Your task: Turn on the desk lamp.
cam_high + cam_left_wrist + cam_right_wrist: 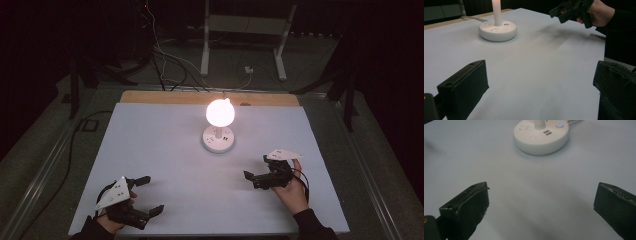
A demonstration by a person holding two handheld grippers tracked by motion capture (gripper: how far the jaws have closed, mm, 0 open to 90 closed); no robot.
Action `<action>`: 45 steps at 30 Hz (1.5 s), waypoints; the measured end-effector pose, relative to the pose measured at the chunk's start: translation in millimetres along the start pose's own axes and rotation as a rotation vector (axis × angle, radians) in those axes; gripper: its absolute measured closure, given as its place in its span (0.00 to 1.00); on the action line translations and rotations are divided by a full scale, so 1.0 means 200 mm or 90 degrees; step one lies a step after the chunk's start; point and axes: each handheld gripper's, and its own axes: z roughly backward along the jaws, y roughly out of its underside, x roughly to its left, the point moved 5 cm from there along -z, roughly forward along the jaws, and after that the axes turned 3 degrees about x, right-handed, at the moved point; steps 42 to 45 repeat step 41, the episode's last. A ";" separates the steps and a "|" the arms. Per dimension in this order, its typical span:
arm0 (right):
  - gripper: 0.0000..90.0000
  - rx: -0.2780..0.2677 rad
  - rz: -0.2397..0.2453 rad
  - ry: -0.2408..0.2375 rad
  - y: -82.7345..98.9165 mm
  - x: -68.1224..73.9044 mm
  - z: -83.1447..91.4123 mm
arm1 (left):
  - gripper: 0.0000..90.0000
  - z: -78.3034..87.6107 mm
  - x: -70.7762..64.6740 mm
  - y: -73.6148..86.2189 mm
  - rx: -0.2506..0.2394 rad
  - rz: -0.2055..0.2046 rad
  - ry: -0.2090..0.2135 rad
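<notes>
- While the lamp (220,113) glows at the table's (150,145) far centre, its white base (218,138) is seen well apart from both grippers.
- Left gripper (149,194), near left: jaws spread, nothing held.
- Right gripper (255,169), near right: jaws spread, nothing held.

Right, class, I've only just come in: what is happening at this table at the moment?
A person sits at a white table with a gripper in each hand. The left gripper and the right gripper are both open and hold nothing. Between and beyond them stands a lit lamp on a round white base with sockets and a button. Neither gripper touches the lamp; both face its base from the near side of the table.
</notes>
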 end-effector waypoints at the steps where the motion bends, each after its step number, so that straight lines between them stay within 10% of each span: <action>1: 0.00 0.002 -0.002 0.002 0.01 0.00 0.01 | 0.00 0.00 0.00 0.00 0.001 -0.002 0.000; 45: 0.00 0.049 -0.028 0.051 0.42 -0.05 0.27 | 0.00 0.00 0.00 0.00 0.004 -0.003 0.000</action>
